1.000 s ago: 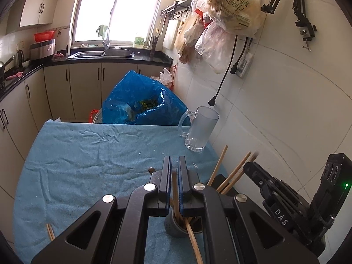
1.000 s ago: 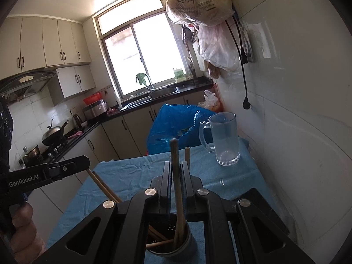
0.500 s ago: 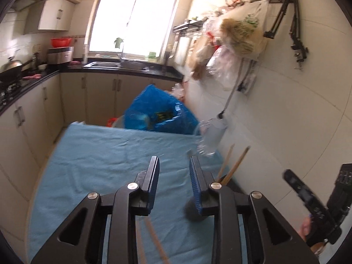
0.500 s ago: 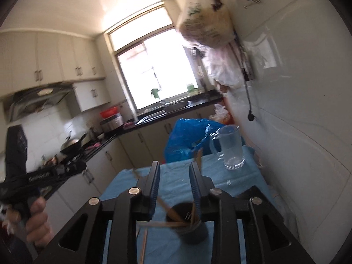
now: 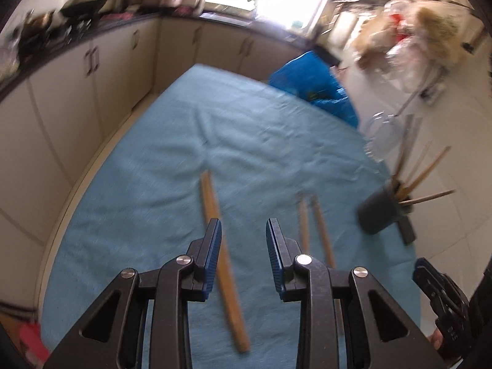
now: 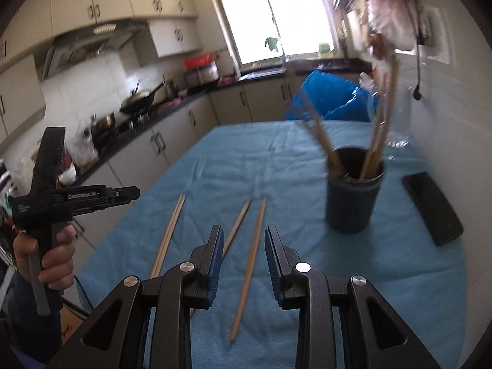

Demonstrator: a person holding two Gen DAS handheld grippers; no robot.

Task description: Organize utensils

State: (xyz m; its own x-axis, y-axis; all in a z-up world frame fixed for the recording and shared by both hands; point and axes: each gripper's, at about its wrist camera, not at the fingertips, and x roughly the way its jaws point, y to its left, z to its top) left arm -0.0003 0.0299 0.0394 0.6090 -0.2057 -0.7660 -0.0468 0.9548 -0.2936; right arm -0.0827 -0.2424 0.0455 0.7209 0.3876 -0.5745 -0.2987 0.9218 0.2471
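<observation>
Several wooden chopsticks lie loose on the blue cloth. In the left wrist view a pair of chopsticks runs under my left gripper, whose jaws stand open with nothing pressed between the pads. Two single chopsticks lie to its right. A dark utensil cup holding several upright chopsticks stands at the right. My right gripper is open above a single chopstick, with another chopstick beside it. A hand holds the left gripper at the left.
A clear glass mug stands behind the cup near the tiled wall. A flat black object lies right of the cup. A blue plastic bag sits past the table's far edge. Kitchen cabinets line the left.
Both grippers were shut on chopsticks standing in the cup; both have opened, left them there, pulled back and tilted down over the loose chopsticks on the cloth.
</observation>
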